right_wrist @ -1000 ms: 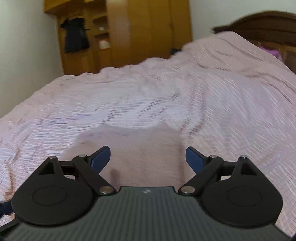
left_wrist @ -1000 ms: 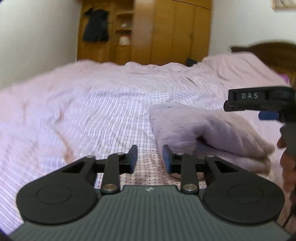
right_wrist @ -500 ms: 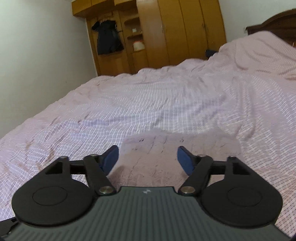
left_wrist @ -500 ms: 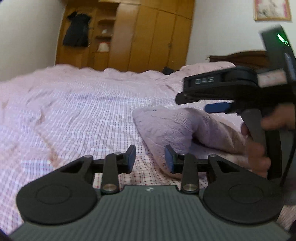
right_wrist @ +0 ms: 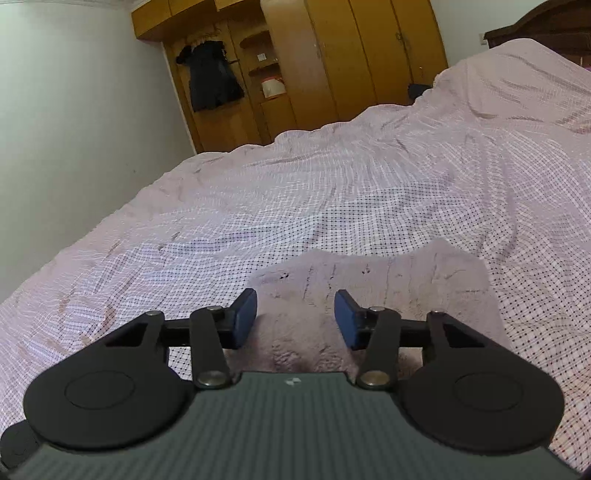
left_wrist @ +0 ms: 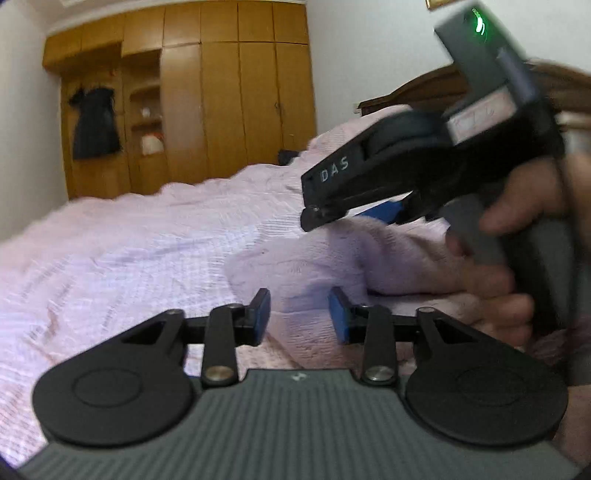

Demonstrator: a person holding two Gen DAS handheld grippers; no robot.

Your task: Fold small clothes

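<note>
Your right gripper [right_wrist: 295, 314], half-wide and closing on nothing, sits right over the fluffy pale-purple folded cloth [right_wrist: 388, 280]; your left gripper [left_wrist: 299, 314], opening and empty, waits at its edge.

The left wrist view is motion-blurred, smearing the wardrobe [left_wrist: 221, 92] and bedspread [left_wrist: 129, 251]. The right gripper [left_wrist: 384, 212] and a hand [left_wrist: 517, 236] hide the folded fleece garment's [left_wrist: 314, 266] far end; the frame's edge crops the headboard [right_wrist: 546, 22].

Right hand-held gripper [right_wrist: 295, 317] closing over a folded lilac garment [right_wrist: 373, 291] — pads not touching — on the checked bedspread [right_wrist: 332, 192].
</note>
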